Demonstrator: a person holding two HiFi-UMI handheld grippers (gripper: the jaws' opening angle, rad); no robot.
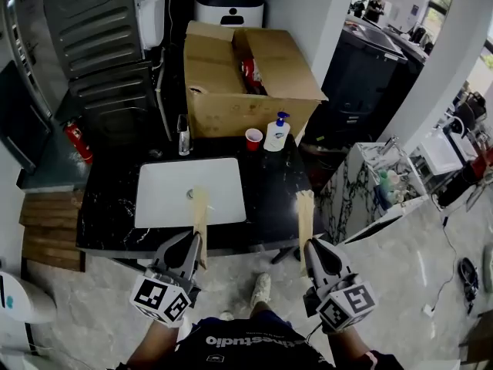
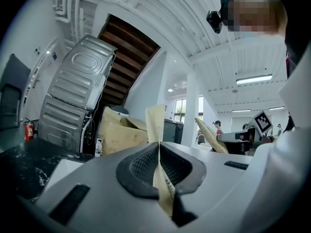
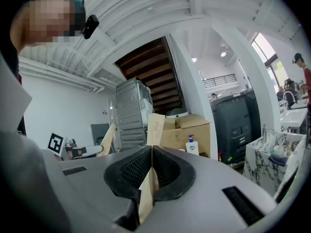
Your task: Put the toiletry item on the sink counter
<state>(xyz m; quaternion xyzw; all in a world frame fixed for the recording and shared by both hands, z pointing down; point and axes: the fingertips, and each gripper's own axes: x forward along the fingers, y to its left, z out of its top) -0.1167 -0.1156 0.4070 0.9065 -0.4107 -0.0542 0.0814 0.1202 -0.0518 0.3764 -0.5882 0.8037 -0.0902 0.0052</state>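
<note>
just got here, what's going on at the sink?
A person stands at the black sink counter with a gripper in each hand. The left gripper is shut on a flat tan packet, the right gripper on a second tan packet. Both are held in the air; neither lies on the counter yet. A soap bottle and red cup sit at the back.

Head camera overlooks sink counter; gripper cameras seemingly face it.

On the counter: basin sunk in at left, faucet just behind. Right of the faucet, cup and soap bottle side by side, cardboard box behind both. Fire extinguisher off to the counter's left. Up front, left packet before the basin, right packet before the counter's right half.
</note>
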